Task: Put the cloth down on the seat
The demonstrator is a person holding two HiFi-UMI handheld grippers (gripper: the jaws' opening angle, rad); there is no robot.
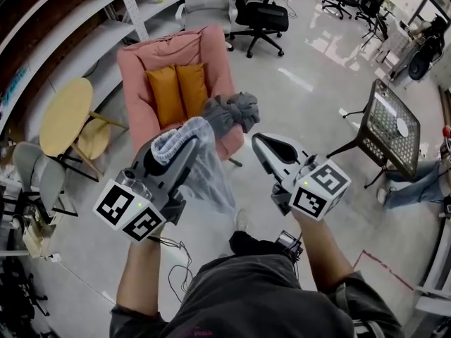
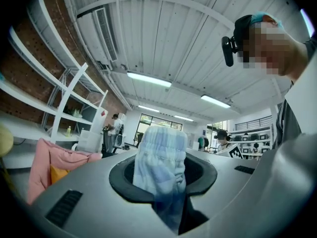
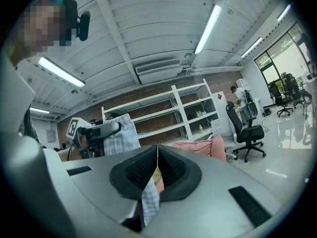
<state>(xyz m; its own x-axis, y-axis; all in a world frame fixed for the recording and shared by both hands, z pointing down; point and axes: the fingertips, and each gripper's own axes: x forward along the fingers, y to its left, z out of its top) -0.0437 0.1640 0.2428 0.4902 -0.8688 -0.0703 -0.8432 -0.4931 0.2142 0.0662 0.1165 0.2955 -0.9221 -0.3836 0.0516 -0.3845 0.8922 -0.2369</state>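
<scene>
A pale blue checked cloth (image 1: 204,162) is bunched in my left gripper (image 1: 186,139), which is shut on it, and hangs below the jaws. In the left gripper view the cloth (image 2: 161,155) fills the gap between the pads. My right gripper (image 1: 262,142) is level beside it; its jaws are closed on a strip of the same cloth (image 3: 150,201). Just beyond both grippers stands the pink armchair (image 1: 211,55) with two orange cushions (image 1: 177,90). A grey cloth (image 1: 232,111) lies bunched at the seat's front right.
A round yellow table (image 1: 67,115) stands left of the armchair, with white shelves (image 1: 106,20) behind. A black office chair (image 1: 261,13) is at the back, a black mesh side table (image 1: 391,129) at the right. Cables (image 1: 176,266) lie on the floor by my feet.
</scene>
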